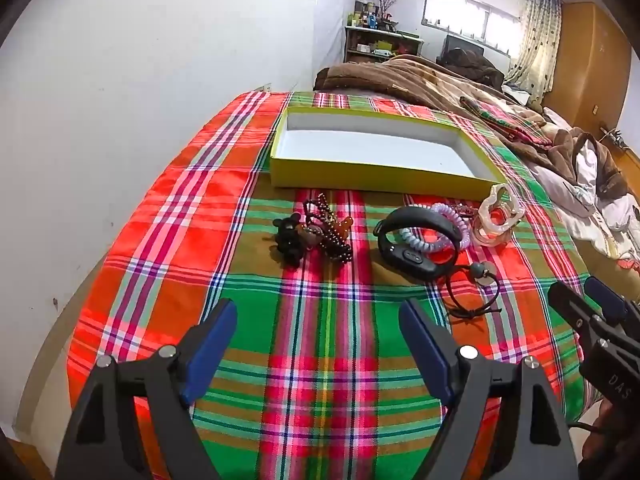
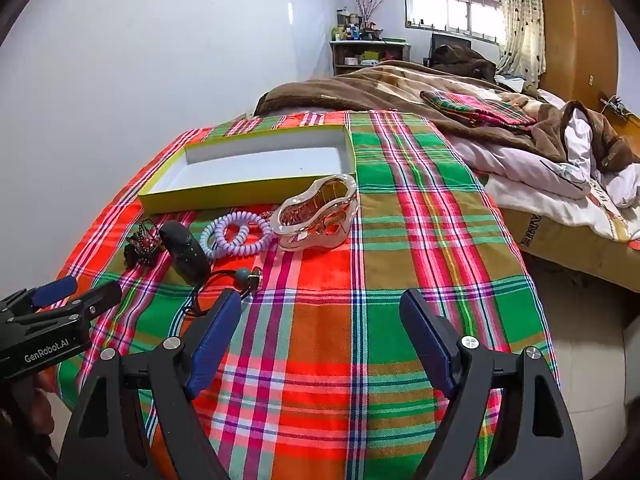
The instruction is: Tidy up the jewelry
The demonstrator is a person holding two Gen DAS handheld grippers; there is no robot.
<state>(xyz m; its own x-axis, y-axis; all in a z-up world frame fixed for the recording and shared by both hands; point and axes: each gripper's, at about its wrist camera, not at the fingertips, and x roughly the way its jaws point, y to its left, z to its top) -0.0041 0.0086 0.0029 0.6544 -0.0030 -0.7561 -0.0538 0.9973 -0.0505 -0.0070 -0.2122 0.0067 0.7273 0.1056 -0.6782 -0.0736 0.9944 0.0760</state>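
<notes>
Both tongs, left gripper (image 1: 318,320) and right gripper (image 2: 320,312), hanging spread, empty; advisably lifting pieces singly, black band (image 1: 418,240) first, into yellow box (image 1: 380,180), frame centre.

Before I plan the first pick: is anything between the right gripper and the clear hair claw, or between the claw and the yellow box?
Nothing visible. Bare plaid cloth lies between the open right gripper and the hair claw, which sits right beside the empty yellow box.

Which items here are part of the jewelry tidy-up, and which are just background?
Job:
- yellow box, nothing in it
- black wristband
- lilac coil ties
- dark bead bracelets
- black scrunchie
- cord pendant
- translucent hair claw

Lying about:
- plaid cloth
- brown blanket
- shelf
</notes>
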